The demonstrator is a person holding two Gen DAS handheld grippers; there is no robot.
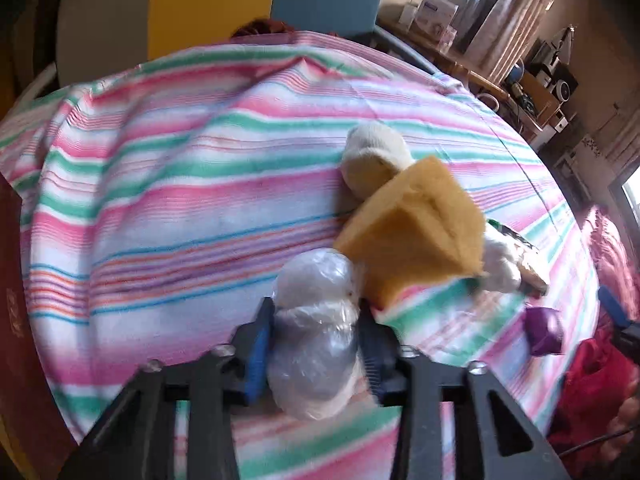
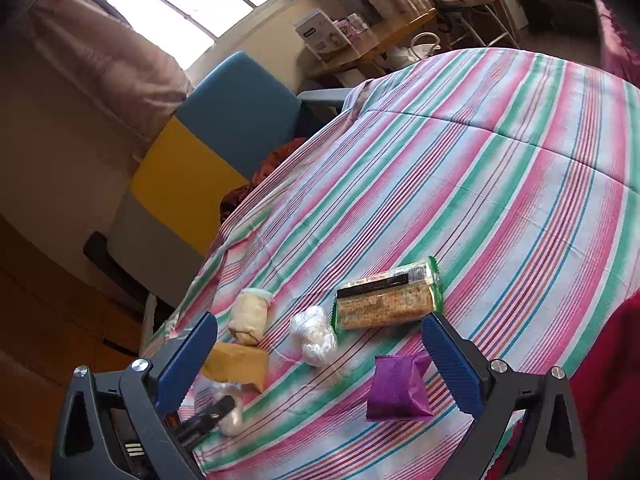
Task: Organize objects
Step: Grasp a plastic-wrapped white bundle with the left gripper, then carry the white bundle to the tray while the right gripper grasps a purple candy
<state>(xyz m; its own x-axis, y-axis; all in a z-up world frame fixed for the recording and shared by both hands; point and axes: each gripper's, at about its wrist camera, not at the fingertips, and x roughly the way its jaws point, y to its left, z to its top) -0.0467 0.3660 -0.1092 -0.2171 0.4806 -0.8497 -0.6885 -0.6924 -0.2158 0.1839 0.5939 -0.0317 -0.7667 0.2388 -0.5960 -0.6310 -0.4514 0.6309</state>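
In the left wrist view my left gripper (image 1: 316, 312) is shut on a clear plastic-wrapped bundle (image 1: 316, 344), its blue pads pressing both sides, low over the striped bedsheet (image 1: 168, 208). Just beyond lie a tan block (image 1: 416, 232), a cream rolled cloth (image 1: 372, 160) and a second white plastic bundle (image 1: 500, 264). In the right wrist view my right gripper (image 2: 320, 322) stands open above the sheet. A purple packet (image 2: 400, 388) lies near its right finger. A cracker packet (image 2: 388, 300), the white bundle (image 2: 314, 336), the cream roll (image 2: 250, 314) and the tan block (image 2: 240, 364) lie ahead.
A headboard (image 2: 208, 152) of blue, yellow and grey panels stands at the bed's far end. Dark red cloth (image 1: 592, 384) lies at the sheet's right edge. A wooden desk with boxes (image 2: 360, 36) stands beyond the bed. A dark brown surface (image 1: 16, 320) borders the left.
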